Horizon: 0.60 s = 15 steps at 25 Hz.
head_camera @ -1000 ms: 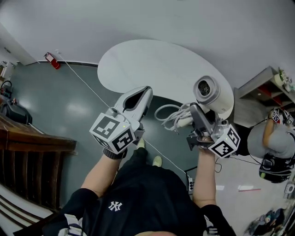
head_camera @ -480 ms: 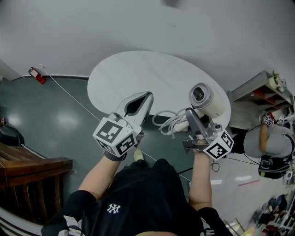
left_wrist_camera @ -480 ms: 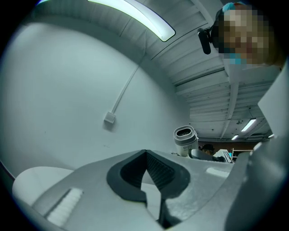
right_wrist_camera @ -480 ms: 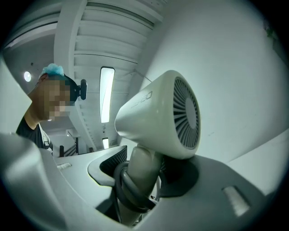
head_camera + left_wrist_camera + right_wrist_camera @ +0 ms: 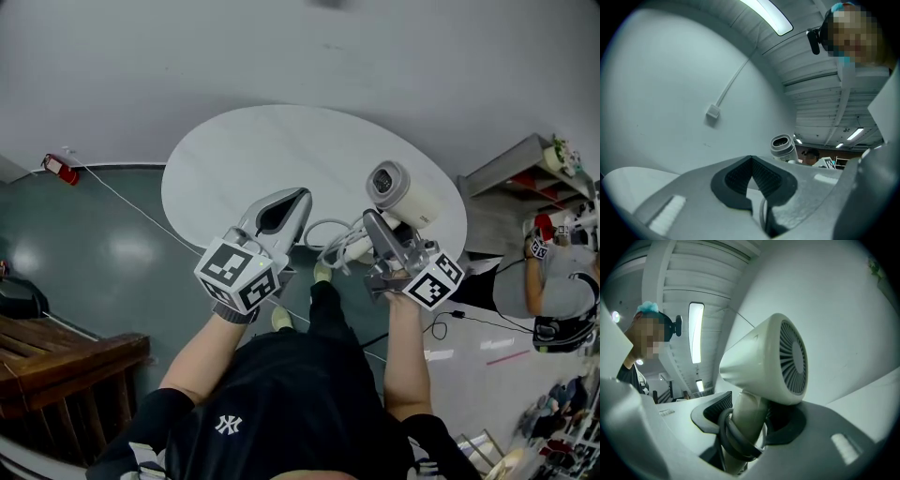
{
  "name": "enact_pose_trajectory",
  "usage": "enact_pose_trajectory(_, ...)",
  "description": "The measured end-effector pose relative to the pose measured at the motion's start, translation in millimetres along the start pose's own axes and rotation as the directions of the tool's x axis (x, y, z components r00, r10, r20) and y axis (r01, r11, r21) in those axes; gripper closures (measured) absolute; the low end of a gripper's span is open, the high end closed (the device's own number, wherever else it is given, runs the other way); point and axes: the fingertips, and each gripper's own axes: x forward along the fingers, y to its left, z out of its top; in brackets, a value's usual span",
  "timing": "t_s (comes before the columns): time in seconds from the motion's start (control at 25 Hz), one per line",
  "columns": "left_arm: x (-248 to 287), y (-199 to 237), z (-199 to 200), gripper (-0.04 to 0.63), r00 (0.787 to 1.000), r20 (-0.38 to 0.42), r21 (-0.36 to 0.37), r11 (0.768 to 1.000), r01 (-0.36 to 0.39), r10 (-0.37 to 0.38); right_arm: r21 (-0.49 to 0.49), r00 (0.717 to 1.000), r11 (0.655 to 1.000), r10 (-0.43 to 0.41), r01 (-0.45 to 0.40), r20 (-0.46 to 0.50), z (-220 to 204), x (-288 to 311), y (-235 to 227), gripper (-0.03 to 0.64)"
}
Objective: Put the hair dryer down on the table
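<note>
The right gripper (image 5: 750, 417) has its jaws spread fairly wide and clamped on the handle of the hair dryer (image 5: 768, 359). A dark pad presses the handle on each side. The cord (image 5: 733, 437) is wound in a couple of loops round the handle just at the pads. The dryer's cream barrel stands up above the jaws, with its vented back end turned toward this gripper's camera.

From the head view, more of the cord (image 5: 330, 236) hangs in loose white loops to the left of the right gripper (image 5: 378, 234), in the gap between it and the left gripper (image 5: 286, 208). The left gripper (image 5: 751, 174) has its jaw tips together and grips nothing — only a bit of cord shows past its pads.

Ahead of both grippers and below them lies the white oval table (image 5: 244, 155). The hair dryer (image 5: 401, 192) is in the air over the table's near right edge and does not appear to touch it.

So I judge this to be the carrying step, with the set-down not yet done. The next move calls for lowering the right gripper further in over the table until the barrel and handle rest on the top, then spreading the jaws — and keeping the loose cord from catching on the pads.
</note>
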Motion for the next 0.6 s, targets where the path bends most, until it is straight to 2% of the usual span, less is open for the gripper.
enact_pose_trajectory(0.32, 67.2, 37.4, -24.0, 0.595, 0.998, -0.036, -0.018, 0.999, -0.048, 0.047, 0.054, 0.996, 0.999, 0.003, 0.002, -0.084, -5.7, 26.0, -83.2, 0.379)
enact_pose_trajectory(0.44, 96.5, 57.7, -38.7, 0.595, 0.996, -0.059, -0.025, 0.997, -0.068, 0.066, 0.075, 0.991, 0.997, -0.008, 0.018, -0.131, -15.3, 37.5, -123.4, 0.379)
enact_pose_trajectory(0.6, 112.0, 67.6, -54.6, 0.595, 0.993, -0.085, -0.026, 0.996, -0.086, 0.084, 0.123, 0.983, 0.991, -0.019, 0.042, -0.182, -34.1, 40.0, -154.0, 0.379)
